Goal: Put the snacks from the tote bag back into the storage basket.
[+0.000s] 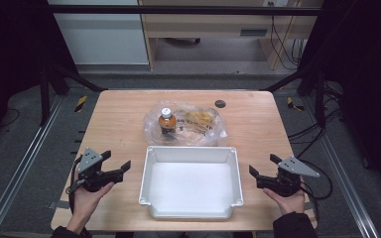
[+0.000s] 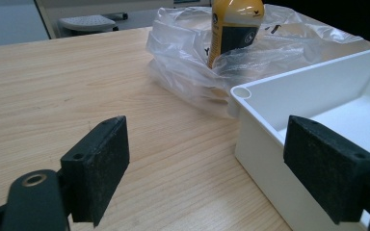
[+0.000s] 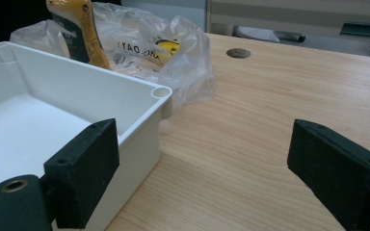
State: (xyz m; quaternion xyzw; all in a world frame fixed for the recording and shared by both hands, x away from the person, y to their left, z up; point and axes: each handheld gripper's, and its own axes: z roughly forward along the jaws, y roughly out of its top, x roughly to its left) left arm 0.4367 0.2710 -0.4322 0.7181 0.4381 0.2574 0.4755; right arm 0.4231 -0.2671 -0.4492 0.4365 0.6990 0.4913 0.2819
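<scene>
Both tools, left (image 1: 117, 162) and right (image 1: 263, 166), gape beside the white bin (image 1: 191, 210); beyond, the bottle (image 1: 166, 120) stands upright in a plastic bag (image 1: 201, 126).

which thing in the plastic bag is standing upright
The yellow bottle with the white cap, at the left of the clear plastic bag. It stands upright and pokes out, while the yellow packet to its right lies flat.

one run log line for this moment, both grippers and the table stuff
left gripper: open, left of tray | right gripper: open, right of tray | white tray: empty | yellow bottle: upright in clear plastic bag behind tray
</scene>
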